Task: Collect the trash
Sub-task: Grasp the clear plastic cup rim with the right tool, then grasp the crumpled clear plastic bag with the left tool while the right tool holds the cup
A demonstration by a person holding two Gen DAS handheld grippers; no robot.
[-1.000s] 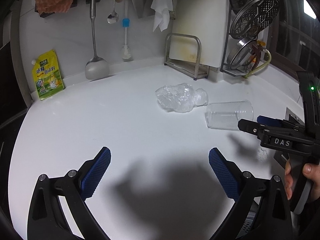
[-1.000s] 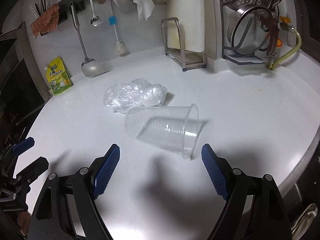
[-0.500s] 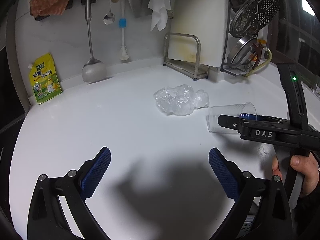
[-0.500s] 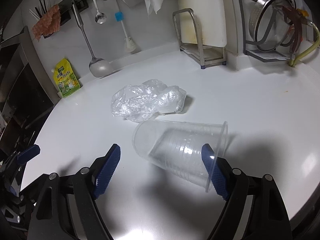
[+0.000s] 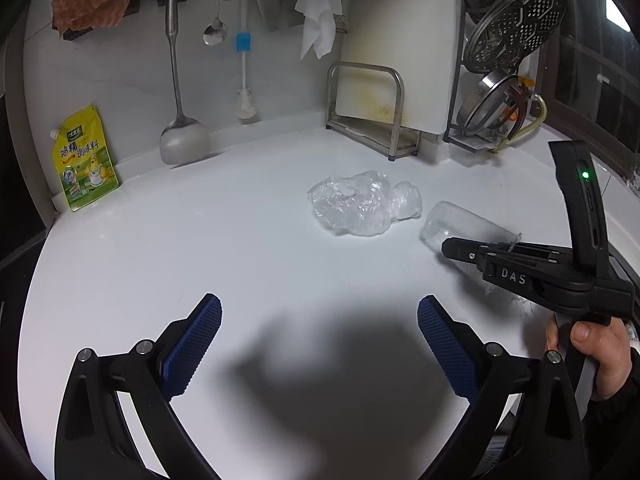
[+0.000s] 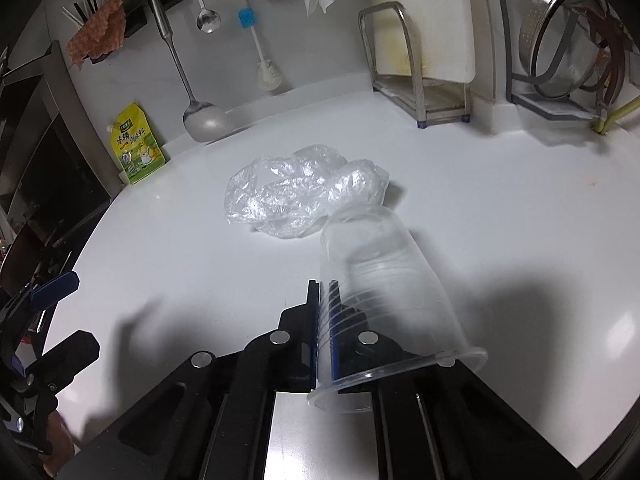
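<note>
Trash on the white counter (image 5: 200, 248) is being collected, and the grasp on the first piece appears to have just been made: a clear plastic cup (image 6: 384, 280), lying on its side just beside a crumpled clear plastic bag (image 6: 300, 200), is pinched through its wall near the rim by the right gripper (image 6: 324, 320), whose blue pads are brought together on the thin plastic (one pad apparently inside the mouth, one outside). A lift and a carry to a bin, none of which is seen, would be called for next. The left gripper (image 5: 320, 336) is held wide apart over bare counter, with nothing between its fingers.
</note>
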